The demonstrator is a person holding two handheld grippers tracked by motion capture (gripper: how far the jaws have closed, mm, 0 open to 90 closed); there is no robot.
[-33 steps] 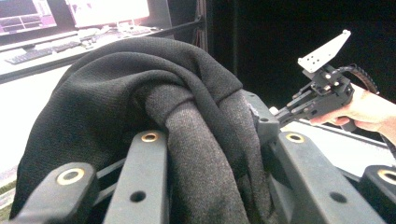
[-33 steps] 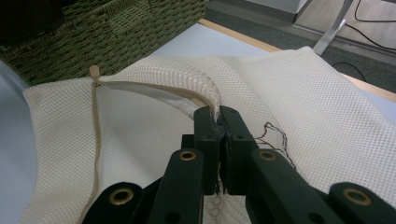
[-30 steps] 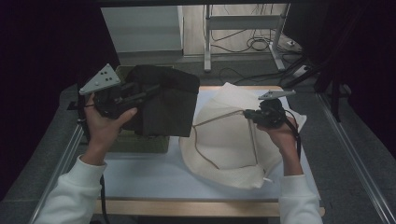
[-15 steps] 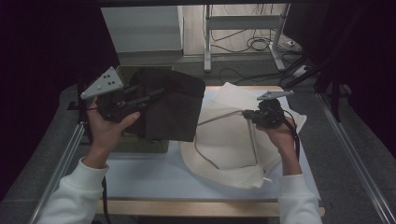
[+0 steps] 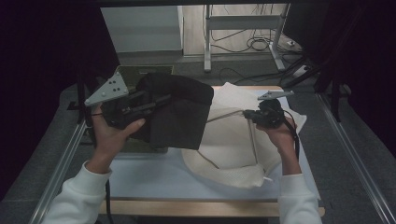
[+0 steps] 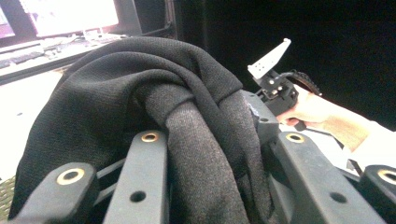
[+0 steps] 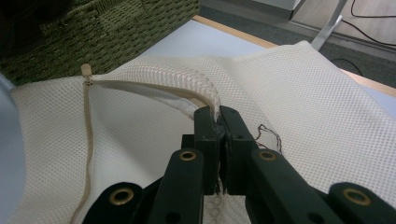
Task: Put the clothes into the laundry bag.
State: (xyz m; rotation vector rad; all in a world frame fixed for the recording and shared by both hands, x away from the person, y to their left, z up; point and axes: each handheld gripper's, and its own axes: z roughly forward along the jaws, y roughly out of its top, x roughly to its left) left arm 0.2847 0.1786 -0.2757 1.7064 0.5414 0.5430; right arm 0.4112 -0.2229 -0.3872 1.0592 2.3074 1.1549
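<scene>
Left gripper (image 5: 154,100) clenches the bunched black knit garment (image 5: 180,114) lifted left of the cream mesh laundry bag (image 5: 233,144), right gripper (image 7: 218,122) pinching its rim up; insertion remains.

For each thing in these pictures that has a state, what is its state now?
Left gripper: shut on black garment.
Black garment: bunched, lifted, hanging from the jaws.
Right gripper: shut on mesh bag's opening edge.
Mesh bag: flat on table, edge raised.
Woven basket: upright.
</scene>
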